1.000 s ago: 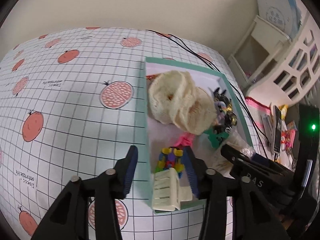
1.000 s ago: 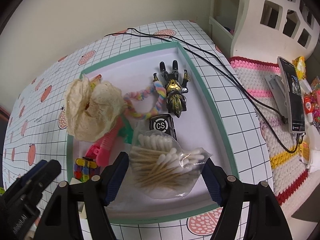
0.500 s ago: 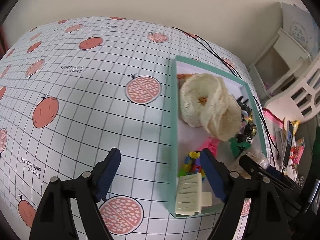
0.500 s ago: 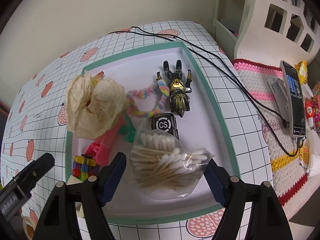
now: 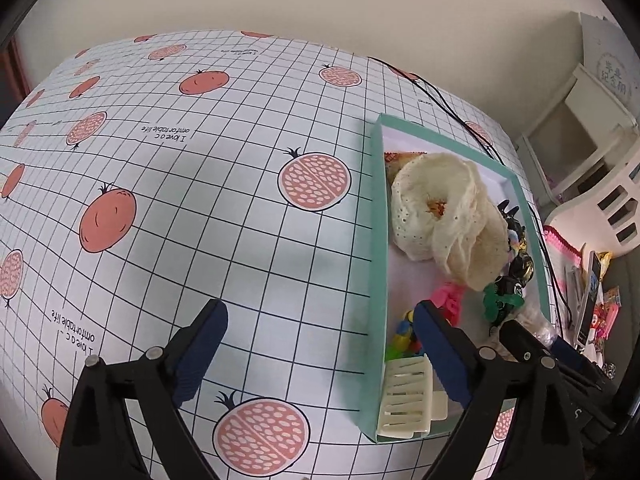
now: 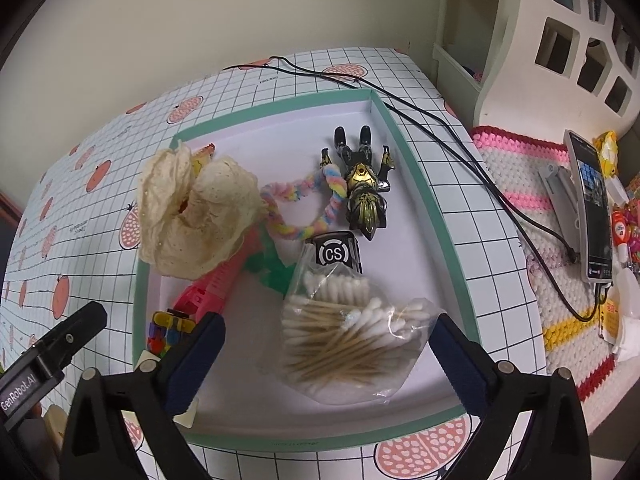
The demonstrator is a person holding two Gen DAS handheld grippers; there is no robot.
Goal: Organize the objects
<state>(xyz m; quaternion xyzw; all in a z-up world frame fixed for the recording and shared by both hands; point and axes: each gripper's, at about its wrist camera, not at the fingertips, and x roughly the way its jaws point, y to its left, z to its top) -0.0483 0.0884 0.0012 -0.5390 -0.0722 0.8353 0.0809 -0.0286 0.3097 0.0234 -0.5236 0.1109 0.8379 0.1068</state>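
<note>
A teal-rimmed white tray point(image 5: 381, 240) point(image 6: 436, 216) holds several items. A cream hair claw clip point(image 5: 406, 400) lies in its near corner beside a colourful block toy point(image 6: 166, 330). Also inside are a cream lace cloth point(image 6: 192, 216), a pink comb point(image 6: 216, 284), a rainbow rope point(image 6: 304, 208), a black-and-gold figure point(image 6: 362, 184), a black CS box point(image 6: 336, 254) and a bag of cotton swabs point(image 6: 344, 328). My left gripper point(image 5: 320, 332) hangs open over the tablecloth, left of the tray. My right gripper point(image 6: 326, 344) is open above the swab bag, holding nothing.
The table wears a grid cloth with pomegranate prints point(image 5: 314, 182). Black cables point(image 6: 460, 152) run past the tray's far right side. On the right are a crochet mat point(image 6: 520, 176), a phone on a stand point(image 6: 592, 208) and a white shelf unit point(image 6: 560, 40).
My left gripper has pulled back leftward off the tray and opened wider; the cream clip stays in the tray's near corner. The right gripper has barely moved.
</note>
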